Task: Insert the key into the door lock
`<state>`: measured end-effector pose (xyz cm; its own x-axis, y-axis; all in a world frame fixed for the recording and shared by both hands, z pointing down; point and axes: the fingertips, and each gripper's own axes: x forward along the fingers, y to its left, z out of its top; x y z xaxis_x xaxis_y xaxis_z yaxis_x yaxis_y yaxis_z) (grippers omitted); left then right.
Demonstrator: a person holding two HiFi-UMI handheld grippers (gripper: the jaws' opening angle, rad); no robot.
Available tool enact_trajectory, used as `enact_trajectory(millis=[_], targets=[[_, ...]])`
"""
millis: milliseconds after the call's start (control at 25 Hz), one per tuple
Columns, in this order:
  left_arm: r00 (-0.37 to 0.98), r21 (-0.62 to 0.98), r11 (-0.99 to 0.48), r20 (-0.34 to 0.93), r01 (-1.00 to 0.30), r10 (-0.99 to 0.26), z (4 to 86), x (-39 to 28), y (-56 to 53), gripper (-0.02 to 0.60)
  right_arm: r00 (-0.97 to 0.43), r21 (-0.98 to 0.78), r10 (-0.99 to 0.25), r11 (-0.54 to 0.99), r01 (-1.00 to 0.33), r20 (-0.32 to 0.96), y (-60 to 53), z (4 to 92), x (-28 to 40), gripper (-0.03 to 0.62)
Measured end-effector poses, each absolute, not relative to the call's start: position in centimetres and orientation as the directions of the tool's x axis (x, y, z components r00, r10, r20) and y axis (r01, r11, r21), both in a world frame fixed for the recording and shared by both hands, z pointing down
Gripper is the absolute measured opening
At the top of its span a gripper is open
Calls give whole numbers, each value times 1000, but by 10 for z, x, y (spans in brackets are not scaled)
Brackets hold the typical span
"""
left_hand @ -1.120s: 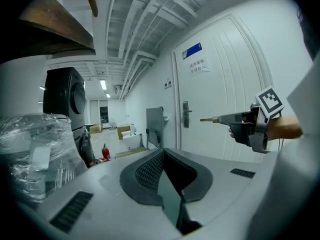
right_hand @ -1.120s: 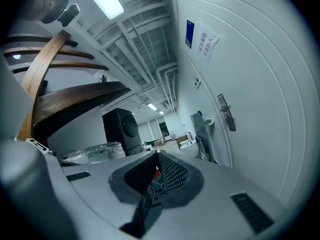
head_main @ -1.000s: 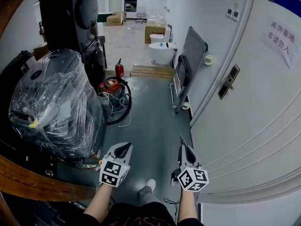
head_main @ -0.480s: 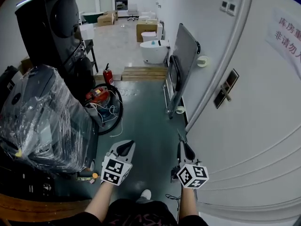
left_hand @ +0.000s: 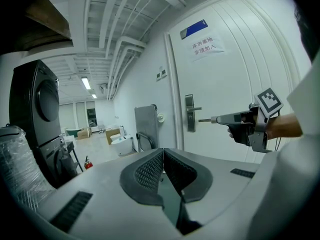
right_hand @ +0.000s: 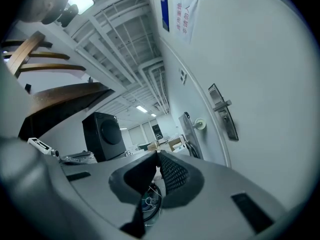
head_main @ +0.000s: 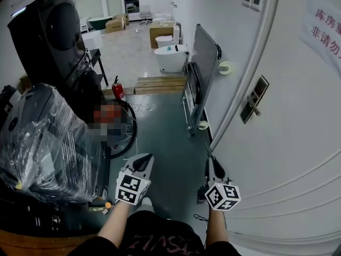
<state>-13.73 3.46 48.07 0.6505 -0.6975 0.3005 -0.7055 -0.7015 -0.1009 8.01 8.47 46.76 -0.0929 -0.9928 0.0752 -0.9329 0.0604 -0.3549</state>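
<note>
The left tool (left_hand: 162,153) is clenched on nothing: its ribbed pads meet at the tips and no thing sits between them. In the head view it (head_main: 143,162) hangs low over the green floor (head_main: 170,143) and points ahead. Level with it, to its right, the right tool (head_main: 214,163) is clenched on the key (head_main: 208,150), whose thin metal shaft sticks out past the jaw tips.

The left gripper view shows this from the side. The right tool (left_hand: 222,119) is held about level, with the key (left_hand: 204,120) aimed toward the white door (left_hand: 235,74) at the height of the lock (left_hand: 189,113), just under the handle (left_hand: 196,109). In the head view the lock (head_main: 251,100) lies well ahead and to the right of the key, apart from it. In the right gripper view the jaws of the right tool (right_hand: 158,156) stand almost together, and the lock (right_hand: 224,113) sits ahead, off to their right.

Left of the left tool stands a plastic-wrapped machine (head_main: 45,143). Farther ahead of both tools, a grey board (head_main: 201,73) leans on the wall beside the door. A red extinguisher (head_main: 118,91) stands on the floor there, and a black dryer (head_main: 50,31) rises at the far left. A paper sign (head_main: 325,31) hangs high on the door.
</note>
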Motion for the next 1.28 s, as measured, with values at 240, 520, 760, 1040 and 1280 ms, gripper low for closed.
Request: enact_trajectory(millis=[240,520,760,1040,1280], targets=[[663,-115,-705,261,-700,-701,477,-131,1,14,-54,-352,-997,33,-935,48,66,468,96,78],[692,-98,-728,248,-678,-678,495,-118,-65,14,4,-327,-998,-22,-945,56,14,477,115,78],[728,-83,-767,264,-636,-632,493,-103,-156,14,68,-323,-995,-87,-942,70,-68,466,125,78],[760,-53,-810,314,-584,-568,512,-92,-266,14,124,-328,-986,-154,-932,109,-171,473,129,78],[804,-40,-864,346,-503,-484,529,-64,-351,14,191,-308,-971,-227,-924,142,-242,481,143,78]])
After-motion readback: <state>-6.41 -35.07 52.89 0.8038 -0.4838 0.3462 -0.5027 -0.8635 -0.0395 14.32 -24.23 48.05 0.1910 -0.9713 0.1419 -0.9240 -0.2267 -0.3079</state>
